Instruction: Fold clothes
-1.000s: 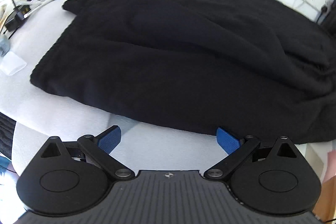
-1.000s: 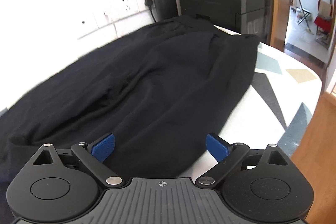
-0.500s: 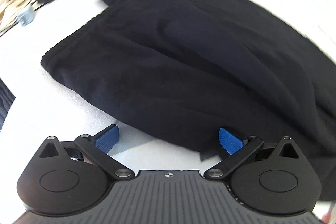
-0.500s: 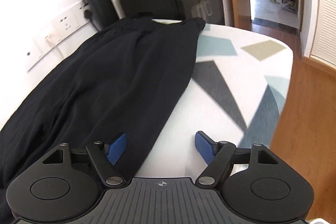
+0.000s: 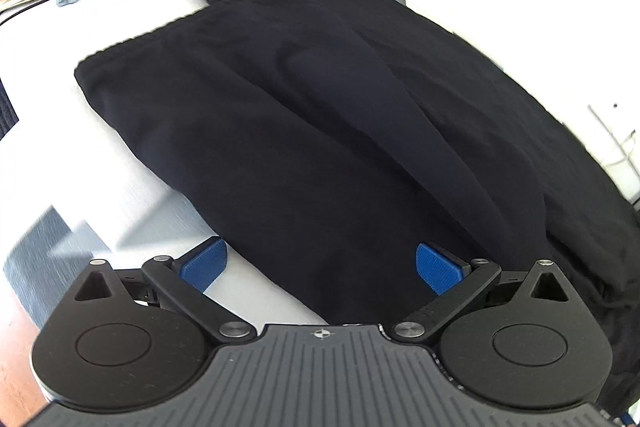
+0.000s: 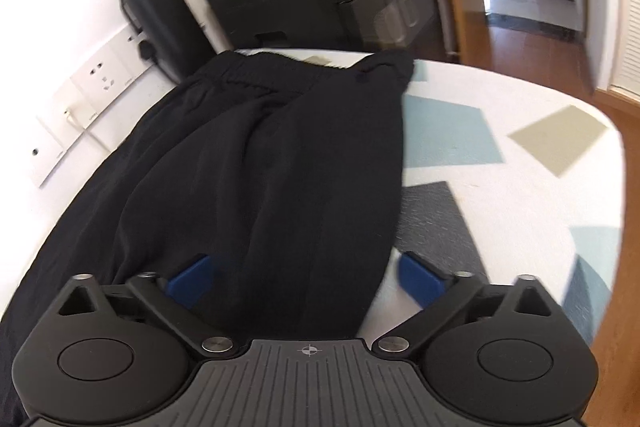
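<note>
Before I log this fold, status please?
Left gripper open, right gripper opening, fingers astride black trousers. Trousers flat, ungripped. Nothing blocking.

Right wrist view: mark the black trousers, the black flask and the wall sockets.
black trousers (image 6: 280,167), right wrist view, on the flat cloth at mid garment.
black flask (image 6: 160,15), right wrist view, on its body below the lid.
wall sockets (image 6: 106,77), right wrist view, on the white plate nearest the flask.

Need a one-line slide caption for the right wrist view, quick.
Right gripper, jaws opening, straddles the near edge of black trousers laid flat on a patterned table, waistband toward a black bottle.
</note>
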`<state>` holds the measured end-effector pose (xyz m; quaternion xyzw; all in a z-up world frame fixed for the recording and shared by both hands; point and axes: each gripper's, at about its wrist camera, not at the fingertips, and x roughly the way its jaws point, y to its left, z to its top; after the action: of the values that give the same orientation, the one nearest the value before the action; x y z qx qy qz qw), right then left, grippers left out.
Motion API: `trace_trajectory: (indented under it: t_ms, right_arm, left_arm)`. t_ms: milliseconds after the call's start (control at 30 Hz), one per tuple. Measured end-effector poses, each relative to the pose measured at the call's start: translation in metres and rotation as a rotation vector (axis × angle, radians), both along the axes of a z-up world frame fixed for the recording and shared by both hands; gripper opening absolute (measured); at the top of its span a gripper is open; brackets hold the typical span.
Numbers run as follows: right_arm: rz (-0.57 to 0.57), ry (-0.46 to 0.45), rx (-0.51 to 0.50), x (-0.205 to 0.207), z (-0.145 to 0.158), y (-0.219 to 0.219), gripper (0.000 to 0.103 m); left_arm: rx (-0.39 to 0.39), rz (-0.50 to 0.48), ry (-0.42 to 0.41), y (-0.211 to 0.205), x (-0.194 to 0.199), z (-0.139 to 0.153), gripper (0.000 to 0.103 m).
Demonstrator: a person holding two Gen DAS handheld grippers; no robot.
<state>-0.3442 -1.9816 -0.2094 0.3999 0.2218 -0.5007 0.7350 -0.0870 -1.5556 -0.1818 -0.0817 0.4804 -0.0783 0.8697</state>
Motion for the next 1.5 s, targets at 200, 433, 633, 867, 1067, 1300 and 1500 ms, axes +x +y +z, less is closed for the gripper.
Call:
trace_trajectory:
  t_ms: [200,433,633,867,1067,1300,1500]
  right_arm:
    - [0.151,0.178,-0.042,0.023,-0.003,-0.001,0.102]
    - [0.100,0.148,-0.022,0.006,-0.001,-0.041,0.102]
    - [0.022,0.116,-0.018,-0.018,-0.002,-0.072,0.102]
    - [0.003,0.112,-0.052,-0.016,-0.006,-0.057,0.102]
    - [0.042,0.026,-0.023,-0.026,-0.003,-0.046,0.102]
    - [0.129,-0.129,0.106,-0.043,0.003,-0.030,0.089]
    - [0.178,-0.193,0.190,-0.040,0.000,-0.038,0.028]
  left_arm:
    - [0.179,0.011,-0.053,-0.045,-0.018,-0.007,0.103]
    - [0.186,0.104,-0.089,-0.054,-0.022,-0.010,0.103]
    - [0.190,0.211,-0.104,-0.058,-0.017,-0.012,0.103]
    - [0.116,0.276,-0.147,-0.049,-0.036,-0.011,0.103]
    - [0.000,0.379,-0.132,-0.037,-0.032,-0.004,0.098]
    - [-0.321,0.417,-0.038,-0.005,-0.034,-0.008,0.011]
    - [-0.424,0.464,-0.016,0.018,-0.045,-0.007,0.008]
